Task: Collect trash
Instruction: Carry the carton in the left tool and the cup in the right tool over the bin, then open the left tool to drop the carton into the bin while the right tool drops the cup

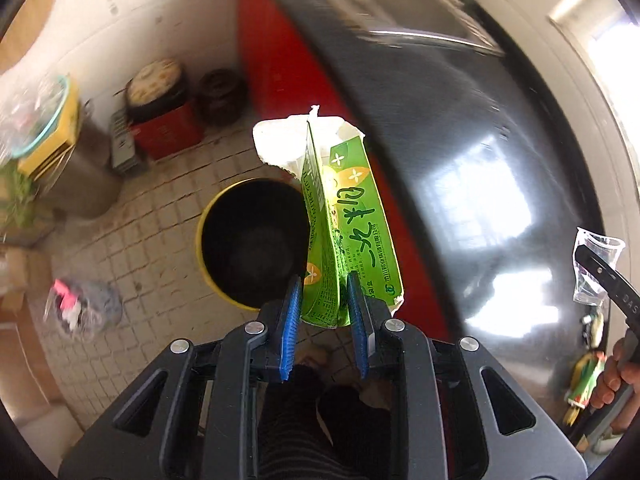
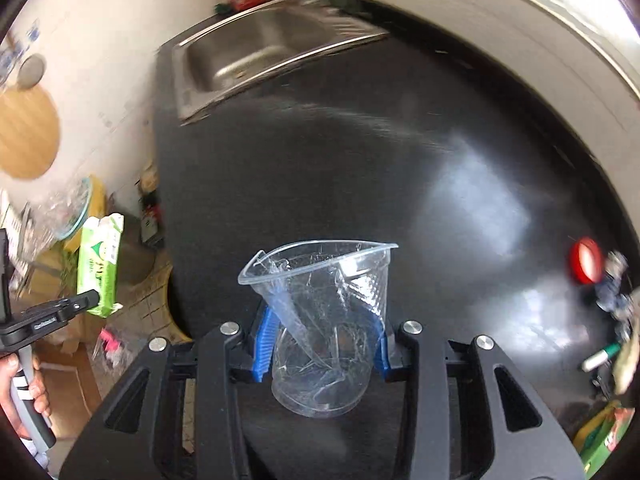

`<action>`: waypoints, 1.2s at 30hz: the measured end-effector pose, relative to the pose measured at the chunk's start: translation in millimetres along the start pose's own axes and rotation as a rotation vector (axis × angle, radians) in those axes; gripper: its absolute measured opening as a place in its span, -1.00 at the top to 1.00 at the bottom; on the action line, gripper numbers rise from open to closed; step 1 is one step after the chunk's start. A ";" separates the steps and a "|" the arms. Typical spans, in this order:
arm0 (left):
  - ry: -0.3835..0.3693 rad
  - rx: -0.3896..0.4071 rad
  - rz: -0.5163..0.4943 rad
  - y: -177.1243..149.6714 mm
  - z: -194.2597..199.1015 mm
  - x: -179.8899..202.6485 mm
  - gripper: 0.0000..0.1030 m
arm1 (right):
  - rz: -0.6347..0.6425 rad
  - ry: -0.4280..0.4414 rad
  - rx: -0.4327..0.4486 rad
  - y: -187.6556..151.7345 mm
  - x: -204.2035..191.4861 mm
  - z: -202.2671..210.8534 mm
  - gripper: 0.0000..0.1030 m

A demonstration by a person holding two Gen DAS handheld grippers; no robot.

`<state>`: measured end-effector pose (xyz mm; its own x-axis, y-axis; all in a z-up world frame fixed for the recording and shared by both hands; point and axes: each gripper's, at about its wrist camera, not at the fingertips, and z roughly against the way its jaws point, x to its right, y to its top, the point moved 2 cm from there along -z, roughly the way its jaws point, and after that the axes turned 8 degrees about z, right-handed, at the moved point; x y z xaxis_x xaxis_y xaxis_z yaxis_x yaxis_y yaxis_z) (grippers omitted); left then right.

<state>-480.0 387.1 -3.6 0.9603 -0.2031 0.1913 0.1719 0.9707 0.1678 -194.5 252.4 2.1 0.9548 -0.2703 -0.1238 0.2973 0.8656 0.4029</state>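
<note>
- A torn green carton [image 1: 348, 220] is clamped near its lower end between the blue pads [image 1: 291, 312] of the left gripper [image 1: 324, 308], whose jaws are drawn narrowly together on it.
- The carton's ripped white top is seen at 12 o'clock from the gripper, over the tiled floor [image 1: 132, 240].
- A yellow-rimmed bin [image 1: 224, 284] with a dark inside stands on the floor at 10 o'clock from the left gripper, partly overlapped by the carton.
- A crushed clear plastic cup [image 2: 320, 320] is pinched between the blue pads [image 2: 264, 344] of the right gripper [image 2: 324, 344]; its jaws are partly closed on the buckled wall.
- The cup is held over the black counter [image 2: 320, 160], with its rim at 12 o'clock.
- A steel sink [image 2: 256, 56] is set in the counter at 11 o'clock from the cup.
- A red lid [image 2: 586, 266] lies on the counter at 3 o'clock.
</note>
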 end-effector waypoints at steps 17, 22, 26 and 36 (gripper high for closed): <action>0.057 -0.106 0.218 -30.6 -65.6 -108.3 0.56 | 0.396 0.175 -0.185 61.9 -229.7 -110.1 0.24; 0.052 -0.140 0.220 -39.3 -90.0 -107.0 0.56 | 0.446 0.154 -0.239 51.8 -242.1 -128.9 0.24; 0.054 -0.151 0.211 -41.1 -99.5 -103.9 0.56 | 0.442 0.148 -0.254 49.2 -239.1 -137.3 0.24; 0.028 -0.162 0.218 -38.5 -117.9 -106.8 0.56 | 0.485 0.135 -0.273 42.1 -247.9 -150.3 0.24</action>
<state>-563.3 386.6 -144.6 0.9837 0.0147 0.1791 -0.0091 0.9995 -0.0317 -418.5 419.2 -86.5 0.9686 0.2254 -0.1052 -0.2020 0.9596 0.1960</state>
